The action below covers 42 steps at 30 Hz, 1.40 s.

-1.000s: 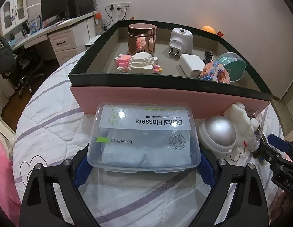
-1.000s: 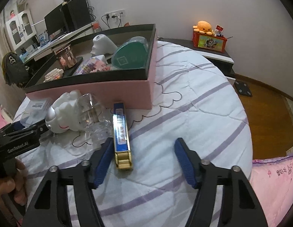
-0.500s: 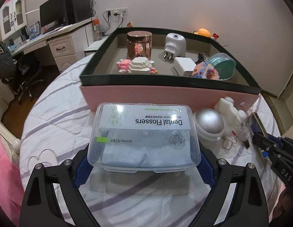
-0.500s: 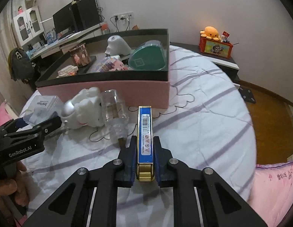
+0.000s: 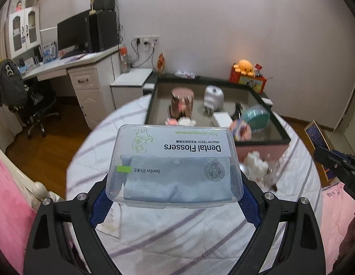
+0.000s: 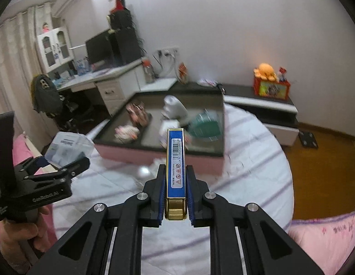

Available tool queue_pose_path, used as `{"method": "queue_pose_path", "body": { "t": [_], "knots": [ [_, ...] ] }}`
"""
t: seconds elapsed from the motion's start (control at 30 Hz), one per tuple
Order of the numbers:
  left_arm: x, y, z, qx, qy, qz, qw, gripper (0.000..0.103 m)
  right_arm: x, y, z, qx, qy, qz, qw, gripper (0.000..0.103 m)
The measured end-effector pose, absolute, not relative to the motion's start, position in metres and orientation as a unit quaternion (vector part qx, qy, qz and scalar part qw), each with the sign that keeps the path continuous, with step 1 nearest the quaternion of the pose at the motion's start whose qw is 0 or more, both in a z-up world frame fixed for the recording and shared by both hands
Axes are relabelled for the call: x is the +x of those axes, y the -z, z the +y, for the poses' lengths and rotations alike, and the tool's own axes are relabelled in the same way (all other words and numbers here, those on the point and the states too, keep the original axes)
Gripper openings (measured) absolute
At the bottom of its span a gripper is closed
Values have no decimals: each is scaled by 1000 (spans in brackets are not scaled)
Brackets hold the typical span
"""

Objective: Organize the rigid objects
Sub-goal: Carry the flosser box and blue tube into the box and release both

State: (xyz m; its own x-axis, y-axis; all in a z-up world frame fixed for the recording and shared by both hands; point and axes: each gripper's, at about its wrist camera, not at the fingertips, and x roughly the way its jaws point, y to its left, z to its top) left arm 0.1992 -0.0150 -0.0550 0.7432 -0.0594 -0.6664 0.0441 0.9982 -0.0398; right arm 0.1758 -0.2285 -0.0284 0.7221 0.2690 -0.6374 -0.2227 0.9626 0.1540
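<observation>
My left gripper is shut on a clear plastic dental flosser box and holds it high above the bed; it also shows in the right wrist view. My right gripper is shut on a slim blue and gold box, raised above the bed; that box also shows at the right edge of the left wrist view. The pink storage box with a dark rim lies ahead and below. It holds a copper jar, a white plug, a teal case and small toys.
A white astronaut toy and a clear bottle lie on the striped bedsheet in front of the storage box. A desk with a monitor stands at back left. A low cabinet with an orange plush stands at back right.
Both grippers have risen well above the bed. The right gripper closed on the blue and gold box and lifted it. The left gripper lifted the flosser box.
</observation>
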Motion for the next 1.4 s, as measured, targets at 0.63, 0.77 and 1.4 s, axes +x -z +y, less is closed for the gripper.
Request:
{"method": "queue_pose_path", "body": {
  "t": [0.63,0.77,1.4],
  "knots": [
    [345,49,-66,-14,81,369,926,93,323,29,-224,43,-132,360,923,16],
    [373,70,-82,-16,85,388,918,93,358,50,-233,48,-124,379,916,16],
    [393,80,-90,34,44,390,919,101,396,87,-244,48,-118,414,901,61]
  ]
}}
